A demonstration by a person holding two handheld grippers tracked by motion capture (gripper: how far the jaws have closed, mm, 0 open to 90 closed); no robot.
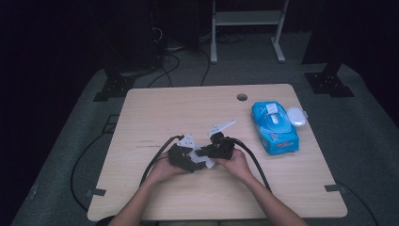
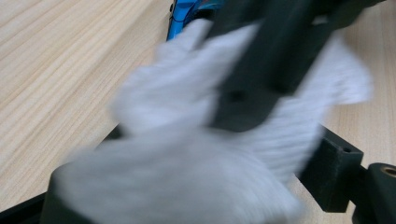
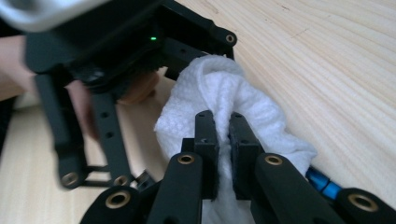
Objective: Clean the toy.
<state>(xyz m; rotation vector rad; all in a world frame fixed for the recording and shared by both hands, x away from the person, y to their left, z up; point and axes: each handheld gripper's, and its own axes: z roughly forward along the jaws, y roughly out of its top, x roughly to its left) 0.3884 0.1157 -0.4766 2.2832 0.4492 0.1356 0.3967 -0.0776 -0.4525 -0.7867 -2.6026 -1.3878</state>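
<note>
A white wipe (image 1: 207,162) hangs bunched between my two grippers at the middle of the table. My right gripper (image 3: 223,126) is shut on a fold of the wipe (image 3: 219,88), its two pads pinching the cloth. In the left gripper view the wipe (image 2: 187,154) lies blurred across my left gripper (image 2: 187,191), whose jaws stand wide apart at either side of it. One black finger of the right gripper (image 2: 261,70) crosses that view from above. In the high view the left gripper (image 1: 185,157) and right gripper (image 1: 203,153) nearly touch.
A blue pack of wipes (image 1: 274,128) lies at the right of the wooden table (image 1: 164,108), with a white oval lid (image 1: 296,116) beside it. A cable hole (image 1: 242,97) sits near the far edge. Black cables trail off the front.
</note>
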